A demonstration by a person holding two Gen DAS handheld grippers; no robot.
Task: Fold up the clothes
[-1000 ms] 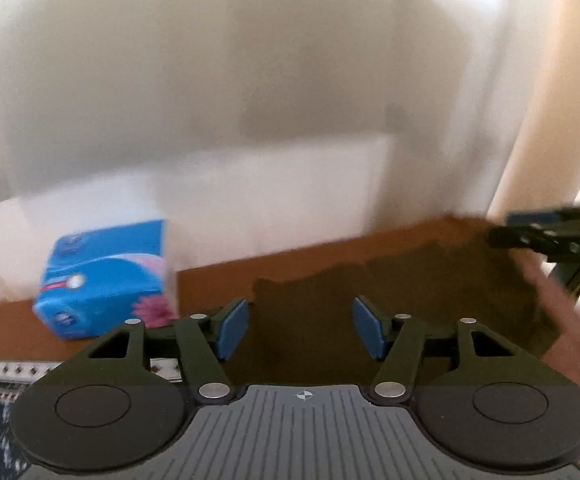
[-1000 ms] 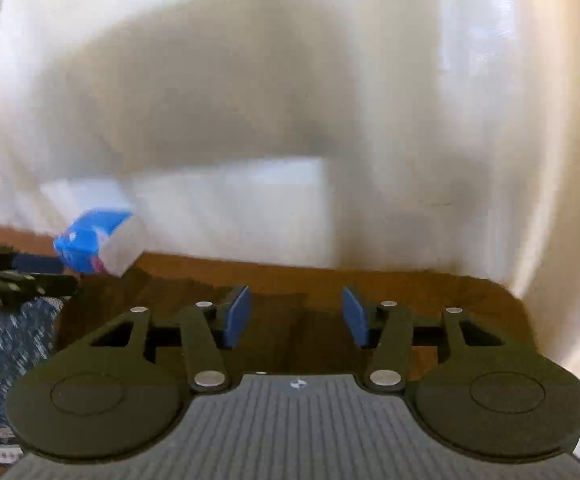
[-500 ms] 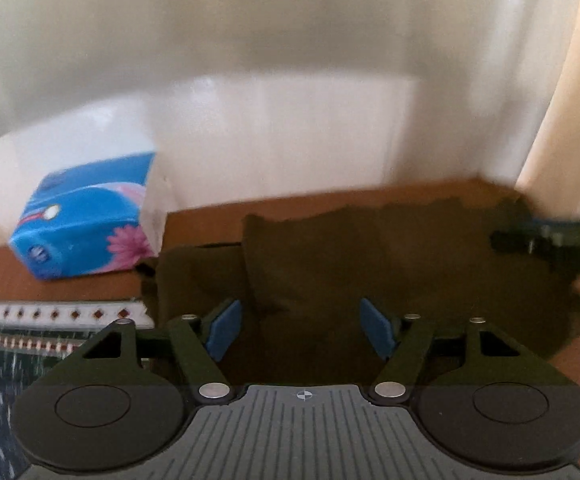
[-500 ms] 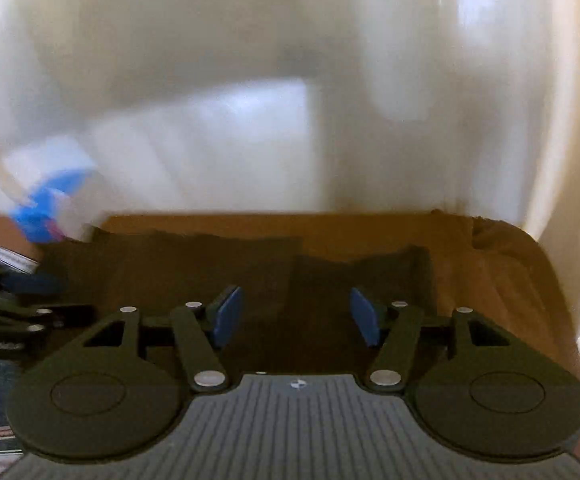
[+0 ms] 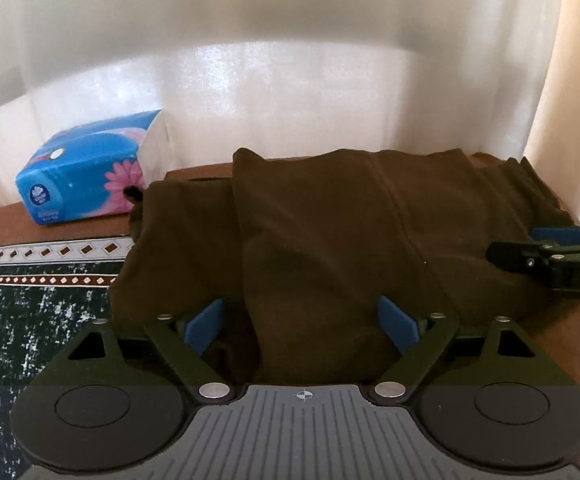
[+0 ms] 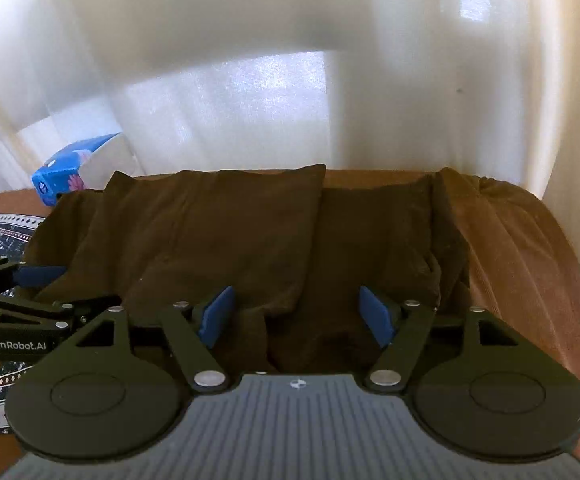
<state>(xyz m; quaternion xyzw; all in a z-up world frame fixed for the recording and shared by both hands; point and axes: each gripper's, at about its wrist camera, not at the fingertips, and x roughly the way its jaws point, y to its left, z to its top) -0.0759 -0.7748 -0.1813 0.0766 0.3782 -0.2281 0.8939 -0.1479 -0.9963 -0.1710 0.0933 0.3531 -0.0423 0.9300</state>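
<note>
The dark brown garment (image 5: 330, 240) lies bunched on the counter (image 6: 530, 264), just right of the tissue box (image 5: 86, 176). Both the left gripper (image 5: 302, 320) and right gripper (image 6: 296, 312) hover wide-fingered over its near edge. Pinch one layer only, level with each other.

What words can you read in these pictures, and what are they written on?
"GenRobot.AI": on the side of the left gripper, seen from the right wrist camera.
"DA": on the side of the right gripper, seen from the left wrist camera; the frame edge cuts off the rest.
The blue tissue pack has a round logo and small print, too blurred to read.
</note>
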